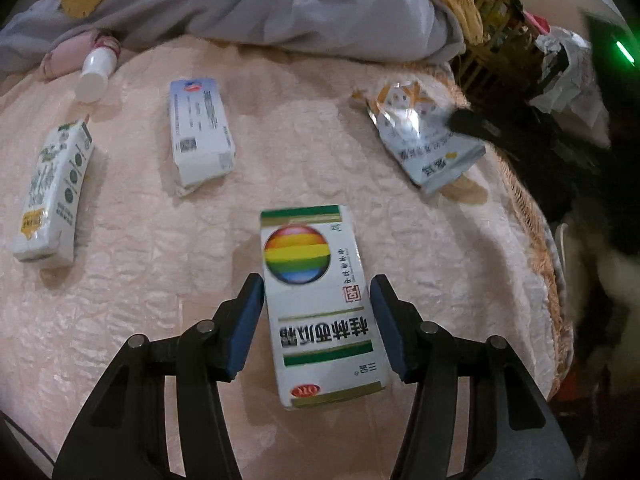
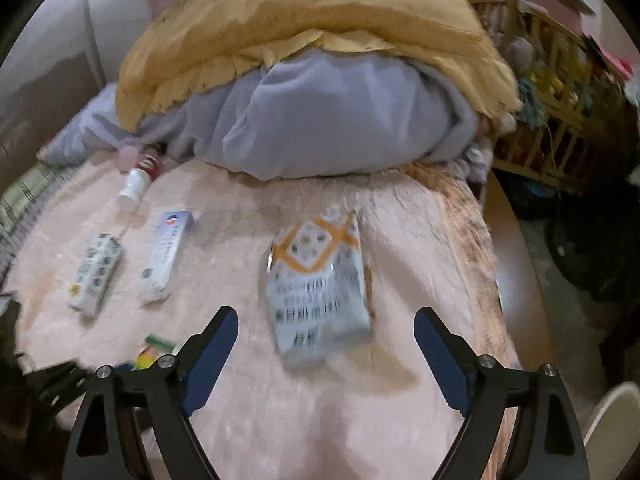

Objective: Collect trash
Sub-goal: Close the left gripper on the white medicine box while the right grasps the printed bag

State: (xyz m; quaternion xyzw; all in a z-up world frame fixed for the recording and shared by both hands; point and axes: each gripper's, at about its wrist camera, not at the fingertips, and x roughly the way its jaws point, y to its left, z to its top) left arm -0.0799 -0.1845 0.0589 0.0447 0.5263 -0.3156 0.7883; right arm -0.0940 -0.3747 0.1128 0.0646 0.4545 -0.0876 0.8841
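The medicine box, white with green bands and a rainbow-striped ball printed on its face, lies flat on the pink bedspread at the near edge, and the left gripper is straddling it, one blue pad on either side; the left pad looks to be at the box's edge while a sliver of bedspread shows beside the right one, so I would call the jaws parted around it rather than clamped. Over to the right, near the bed's fringed edge, a crinkled foil sachet with orange lattice print lies flat and looks torn open at its far end; the right gripper stands wide apart just short of it, with nothing between the pads. By my reckoning the collecting has barely got going: nothing is held, and five pieces are still lying out. Further left sit a blue-and-white carton and, beyond it, a green-patterned white carton, both on their sides and well apart. A small white bottle lies at the far left, against the heaped grey blanket under a yellow quilt. No bin or bag for the rubbish is clearly in sight.
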